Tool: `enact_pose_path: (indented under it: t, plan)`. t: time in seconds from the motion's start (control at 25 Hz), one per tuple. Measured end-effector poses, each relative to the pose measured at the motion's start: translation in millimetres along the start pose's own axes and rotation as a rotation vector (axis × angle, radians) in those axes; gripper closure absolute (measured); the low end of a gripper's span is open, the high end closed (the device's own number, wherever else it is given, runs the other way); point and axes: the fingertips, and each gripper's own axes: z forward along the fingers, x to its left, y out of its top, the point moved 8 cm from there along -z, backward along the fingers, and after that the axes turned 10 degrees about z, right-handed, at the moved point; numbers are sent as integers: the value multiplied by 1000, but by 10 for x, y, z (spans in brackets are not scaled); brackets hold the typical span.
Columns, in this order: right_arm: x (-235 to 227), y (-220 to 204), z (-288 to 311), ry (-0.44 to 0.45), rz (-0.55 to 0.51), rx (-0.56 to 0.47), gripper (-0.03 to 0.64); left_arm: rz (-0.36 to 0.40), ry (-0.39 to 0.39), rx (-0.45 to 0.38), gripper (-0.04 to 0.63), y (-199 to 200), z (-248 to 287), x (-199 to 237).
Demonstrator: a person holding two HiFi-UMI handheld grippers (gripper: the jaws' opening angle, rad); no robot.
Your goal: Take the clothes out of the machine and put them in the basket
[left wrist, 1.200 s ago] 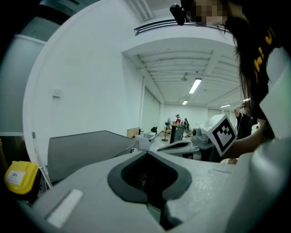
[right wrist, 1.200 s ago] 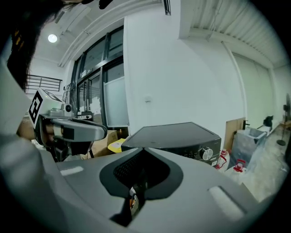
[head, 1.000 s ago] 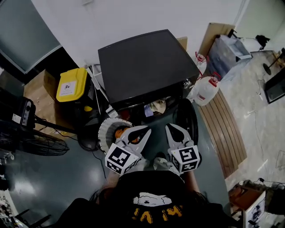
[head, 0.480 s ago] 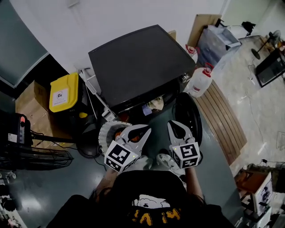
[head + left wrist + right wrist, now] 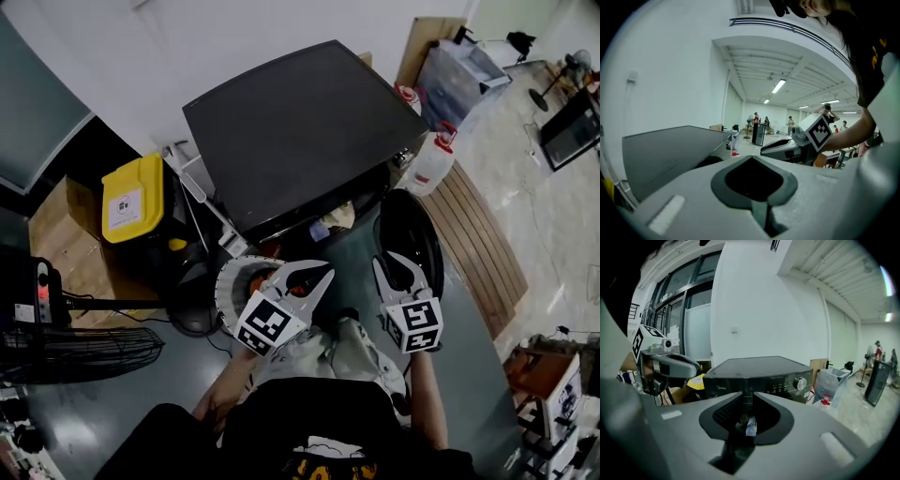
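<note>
Left claw (image 5: pixel 323 275): tips together, nothing between them. Right claw (image 5: pixel 398 262): jaws had just been opening and stood slightly apart, empty; the clothes (image 5: pixel 332 221) showed only in the distance through that narrow gap. Both claws hung side by side in front of the machine (image 5: pixel 300 122), well short of its opening.

The clothes, pale and blue pieces, lay bunched in the drum mouth below the dark top panel. The round door (image 5: pixel 410 239) stood swung open to the right, just beyond the right claw. The white ribbed basket (image 5: pixel 223 281) sat on the floor (image 5: pixel 122 394) to the left of the opening, partly under the left claw, with something orange inside.

Probable hazards:
- The left claw would only push cloth deeper unless it was opened before reaching in.
- So slight a gap on the right would likely catch a thin fold, letting the garment slip free and fall to the floor between machine and basket.
- A reach from the right risked striking the door or its rim.
- A bunched load might drag neighbouring pieces out over the lip.
- Since the basket stood off to the left rather than under the opening, a short carry could miss it.
</note>
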Motion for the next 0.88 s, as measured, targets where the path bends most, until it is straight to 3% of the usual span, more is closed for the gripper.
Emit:
enact_pose_path:
  t: [0.16,0.52,0.88]
  plan:
    - [-187,-139,304,6,42,22,510,-7,5,26,595,-135,88,146]
    - [-650,-656,1193,24,29,85,489,8,-23,62,594,-570,533,309]
    - [-958,-1322,2023,56,-52,190,444,33,-32,133,595,-1105,928,455]
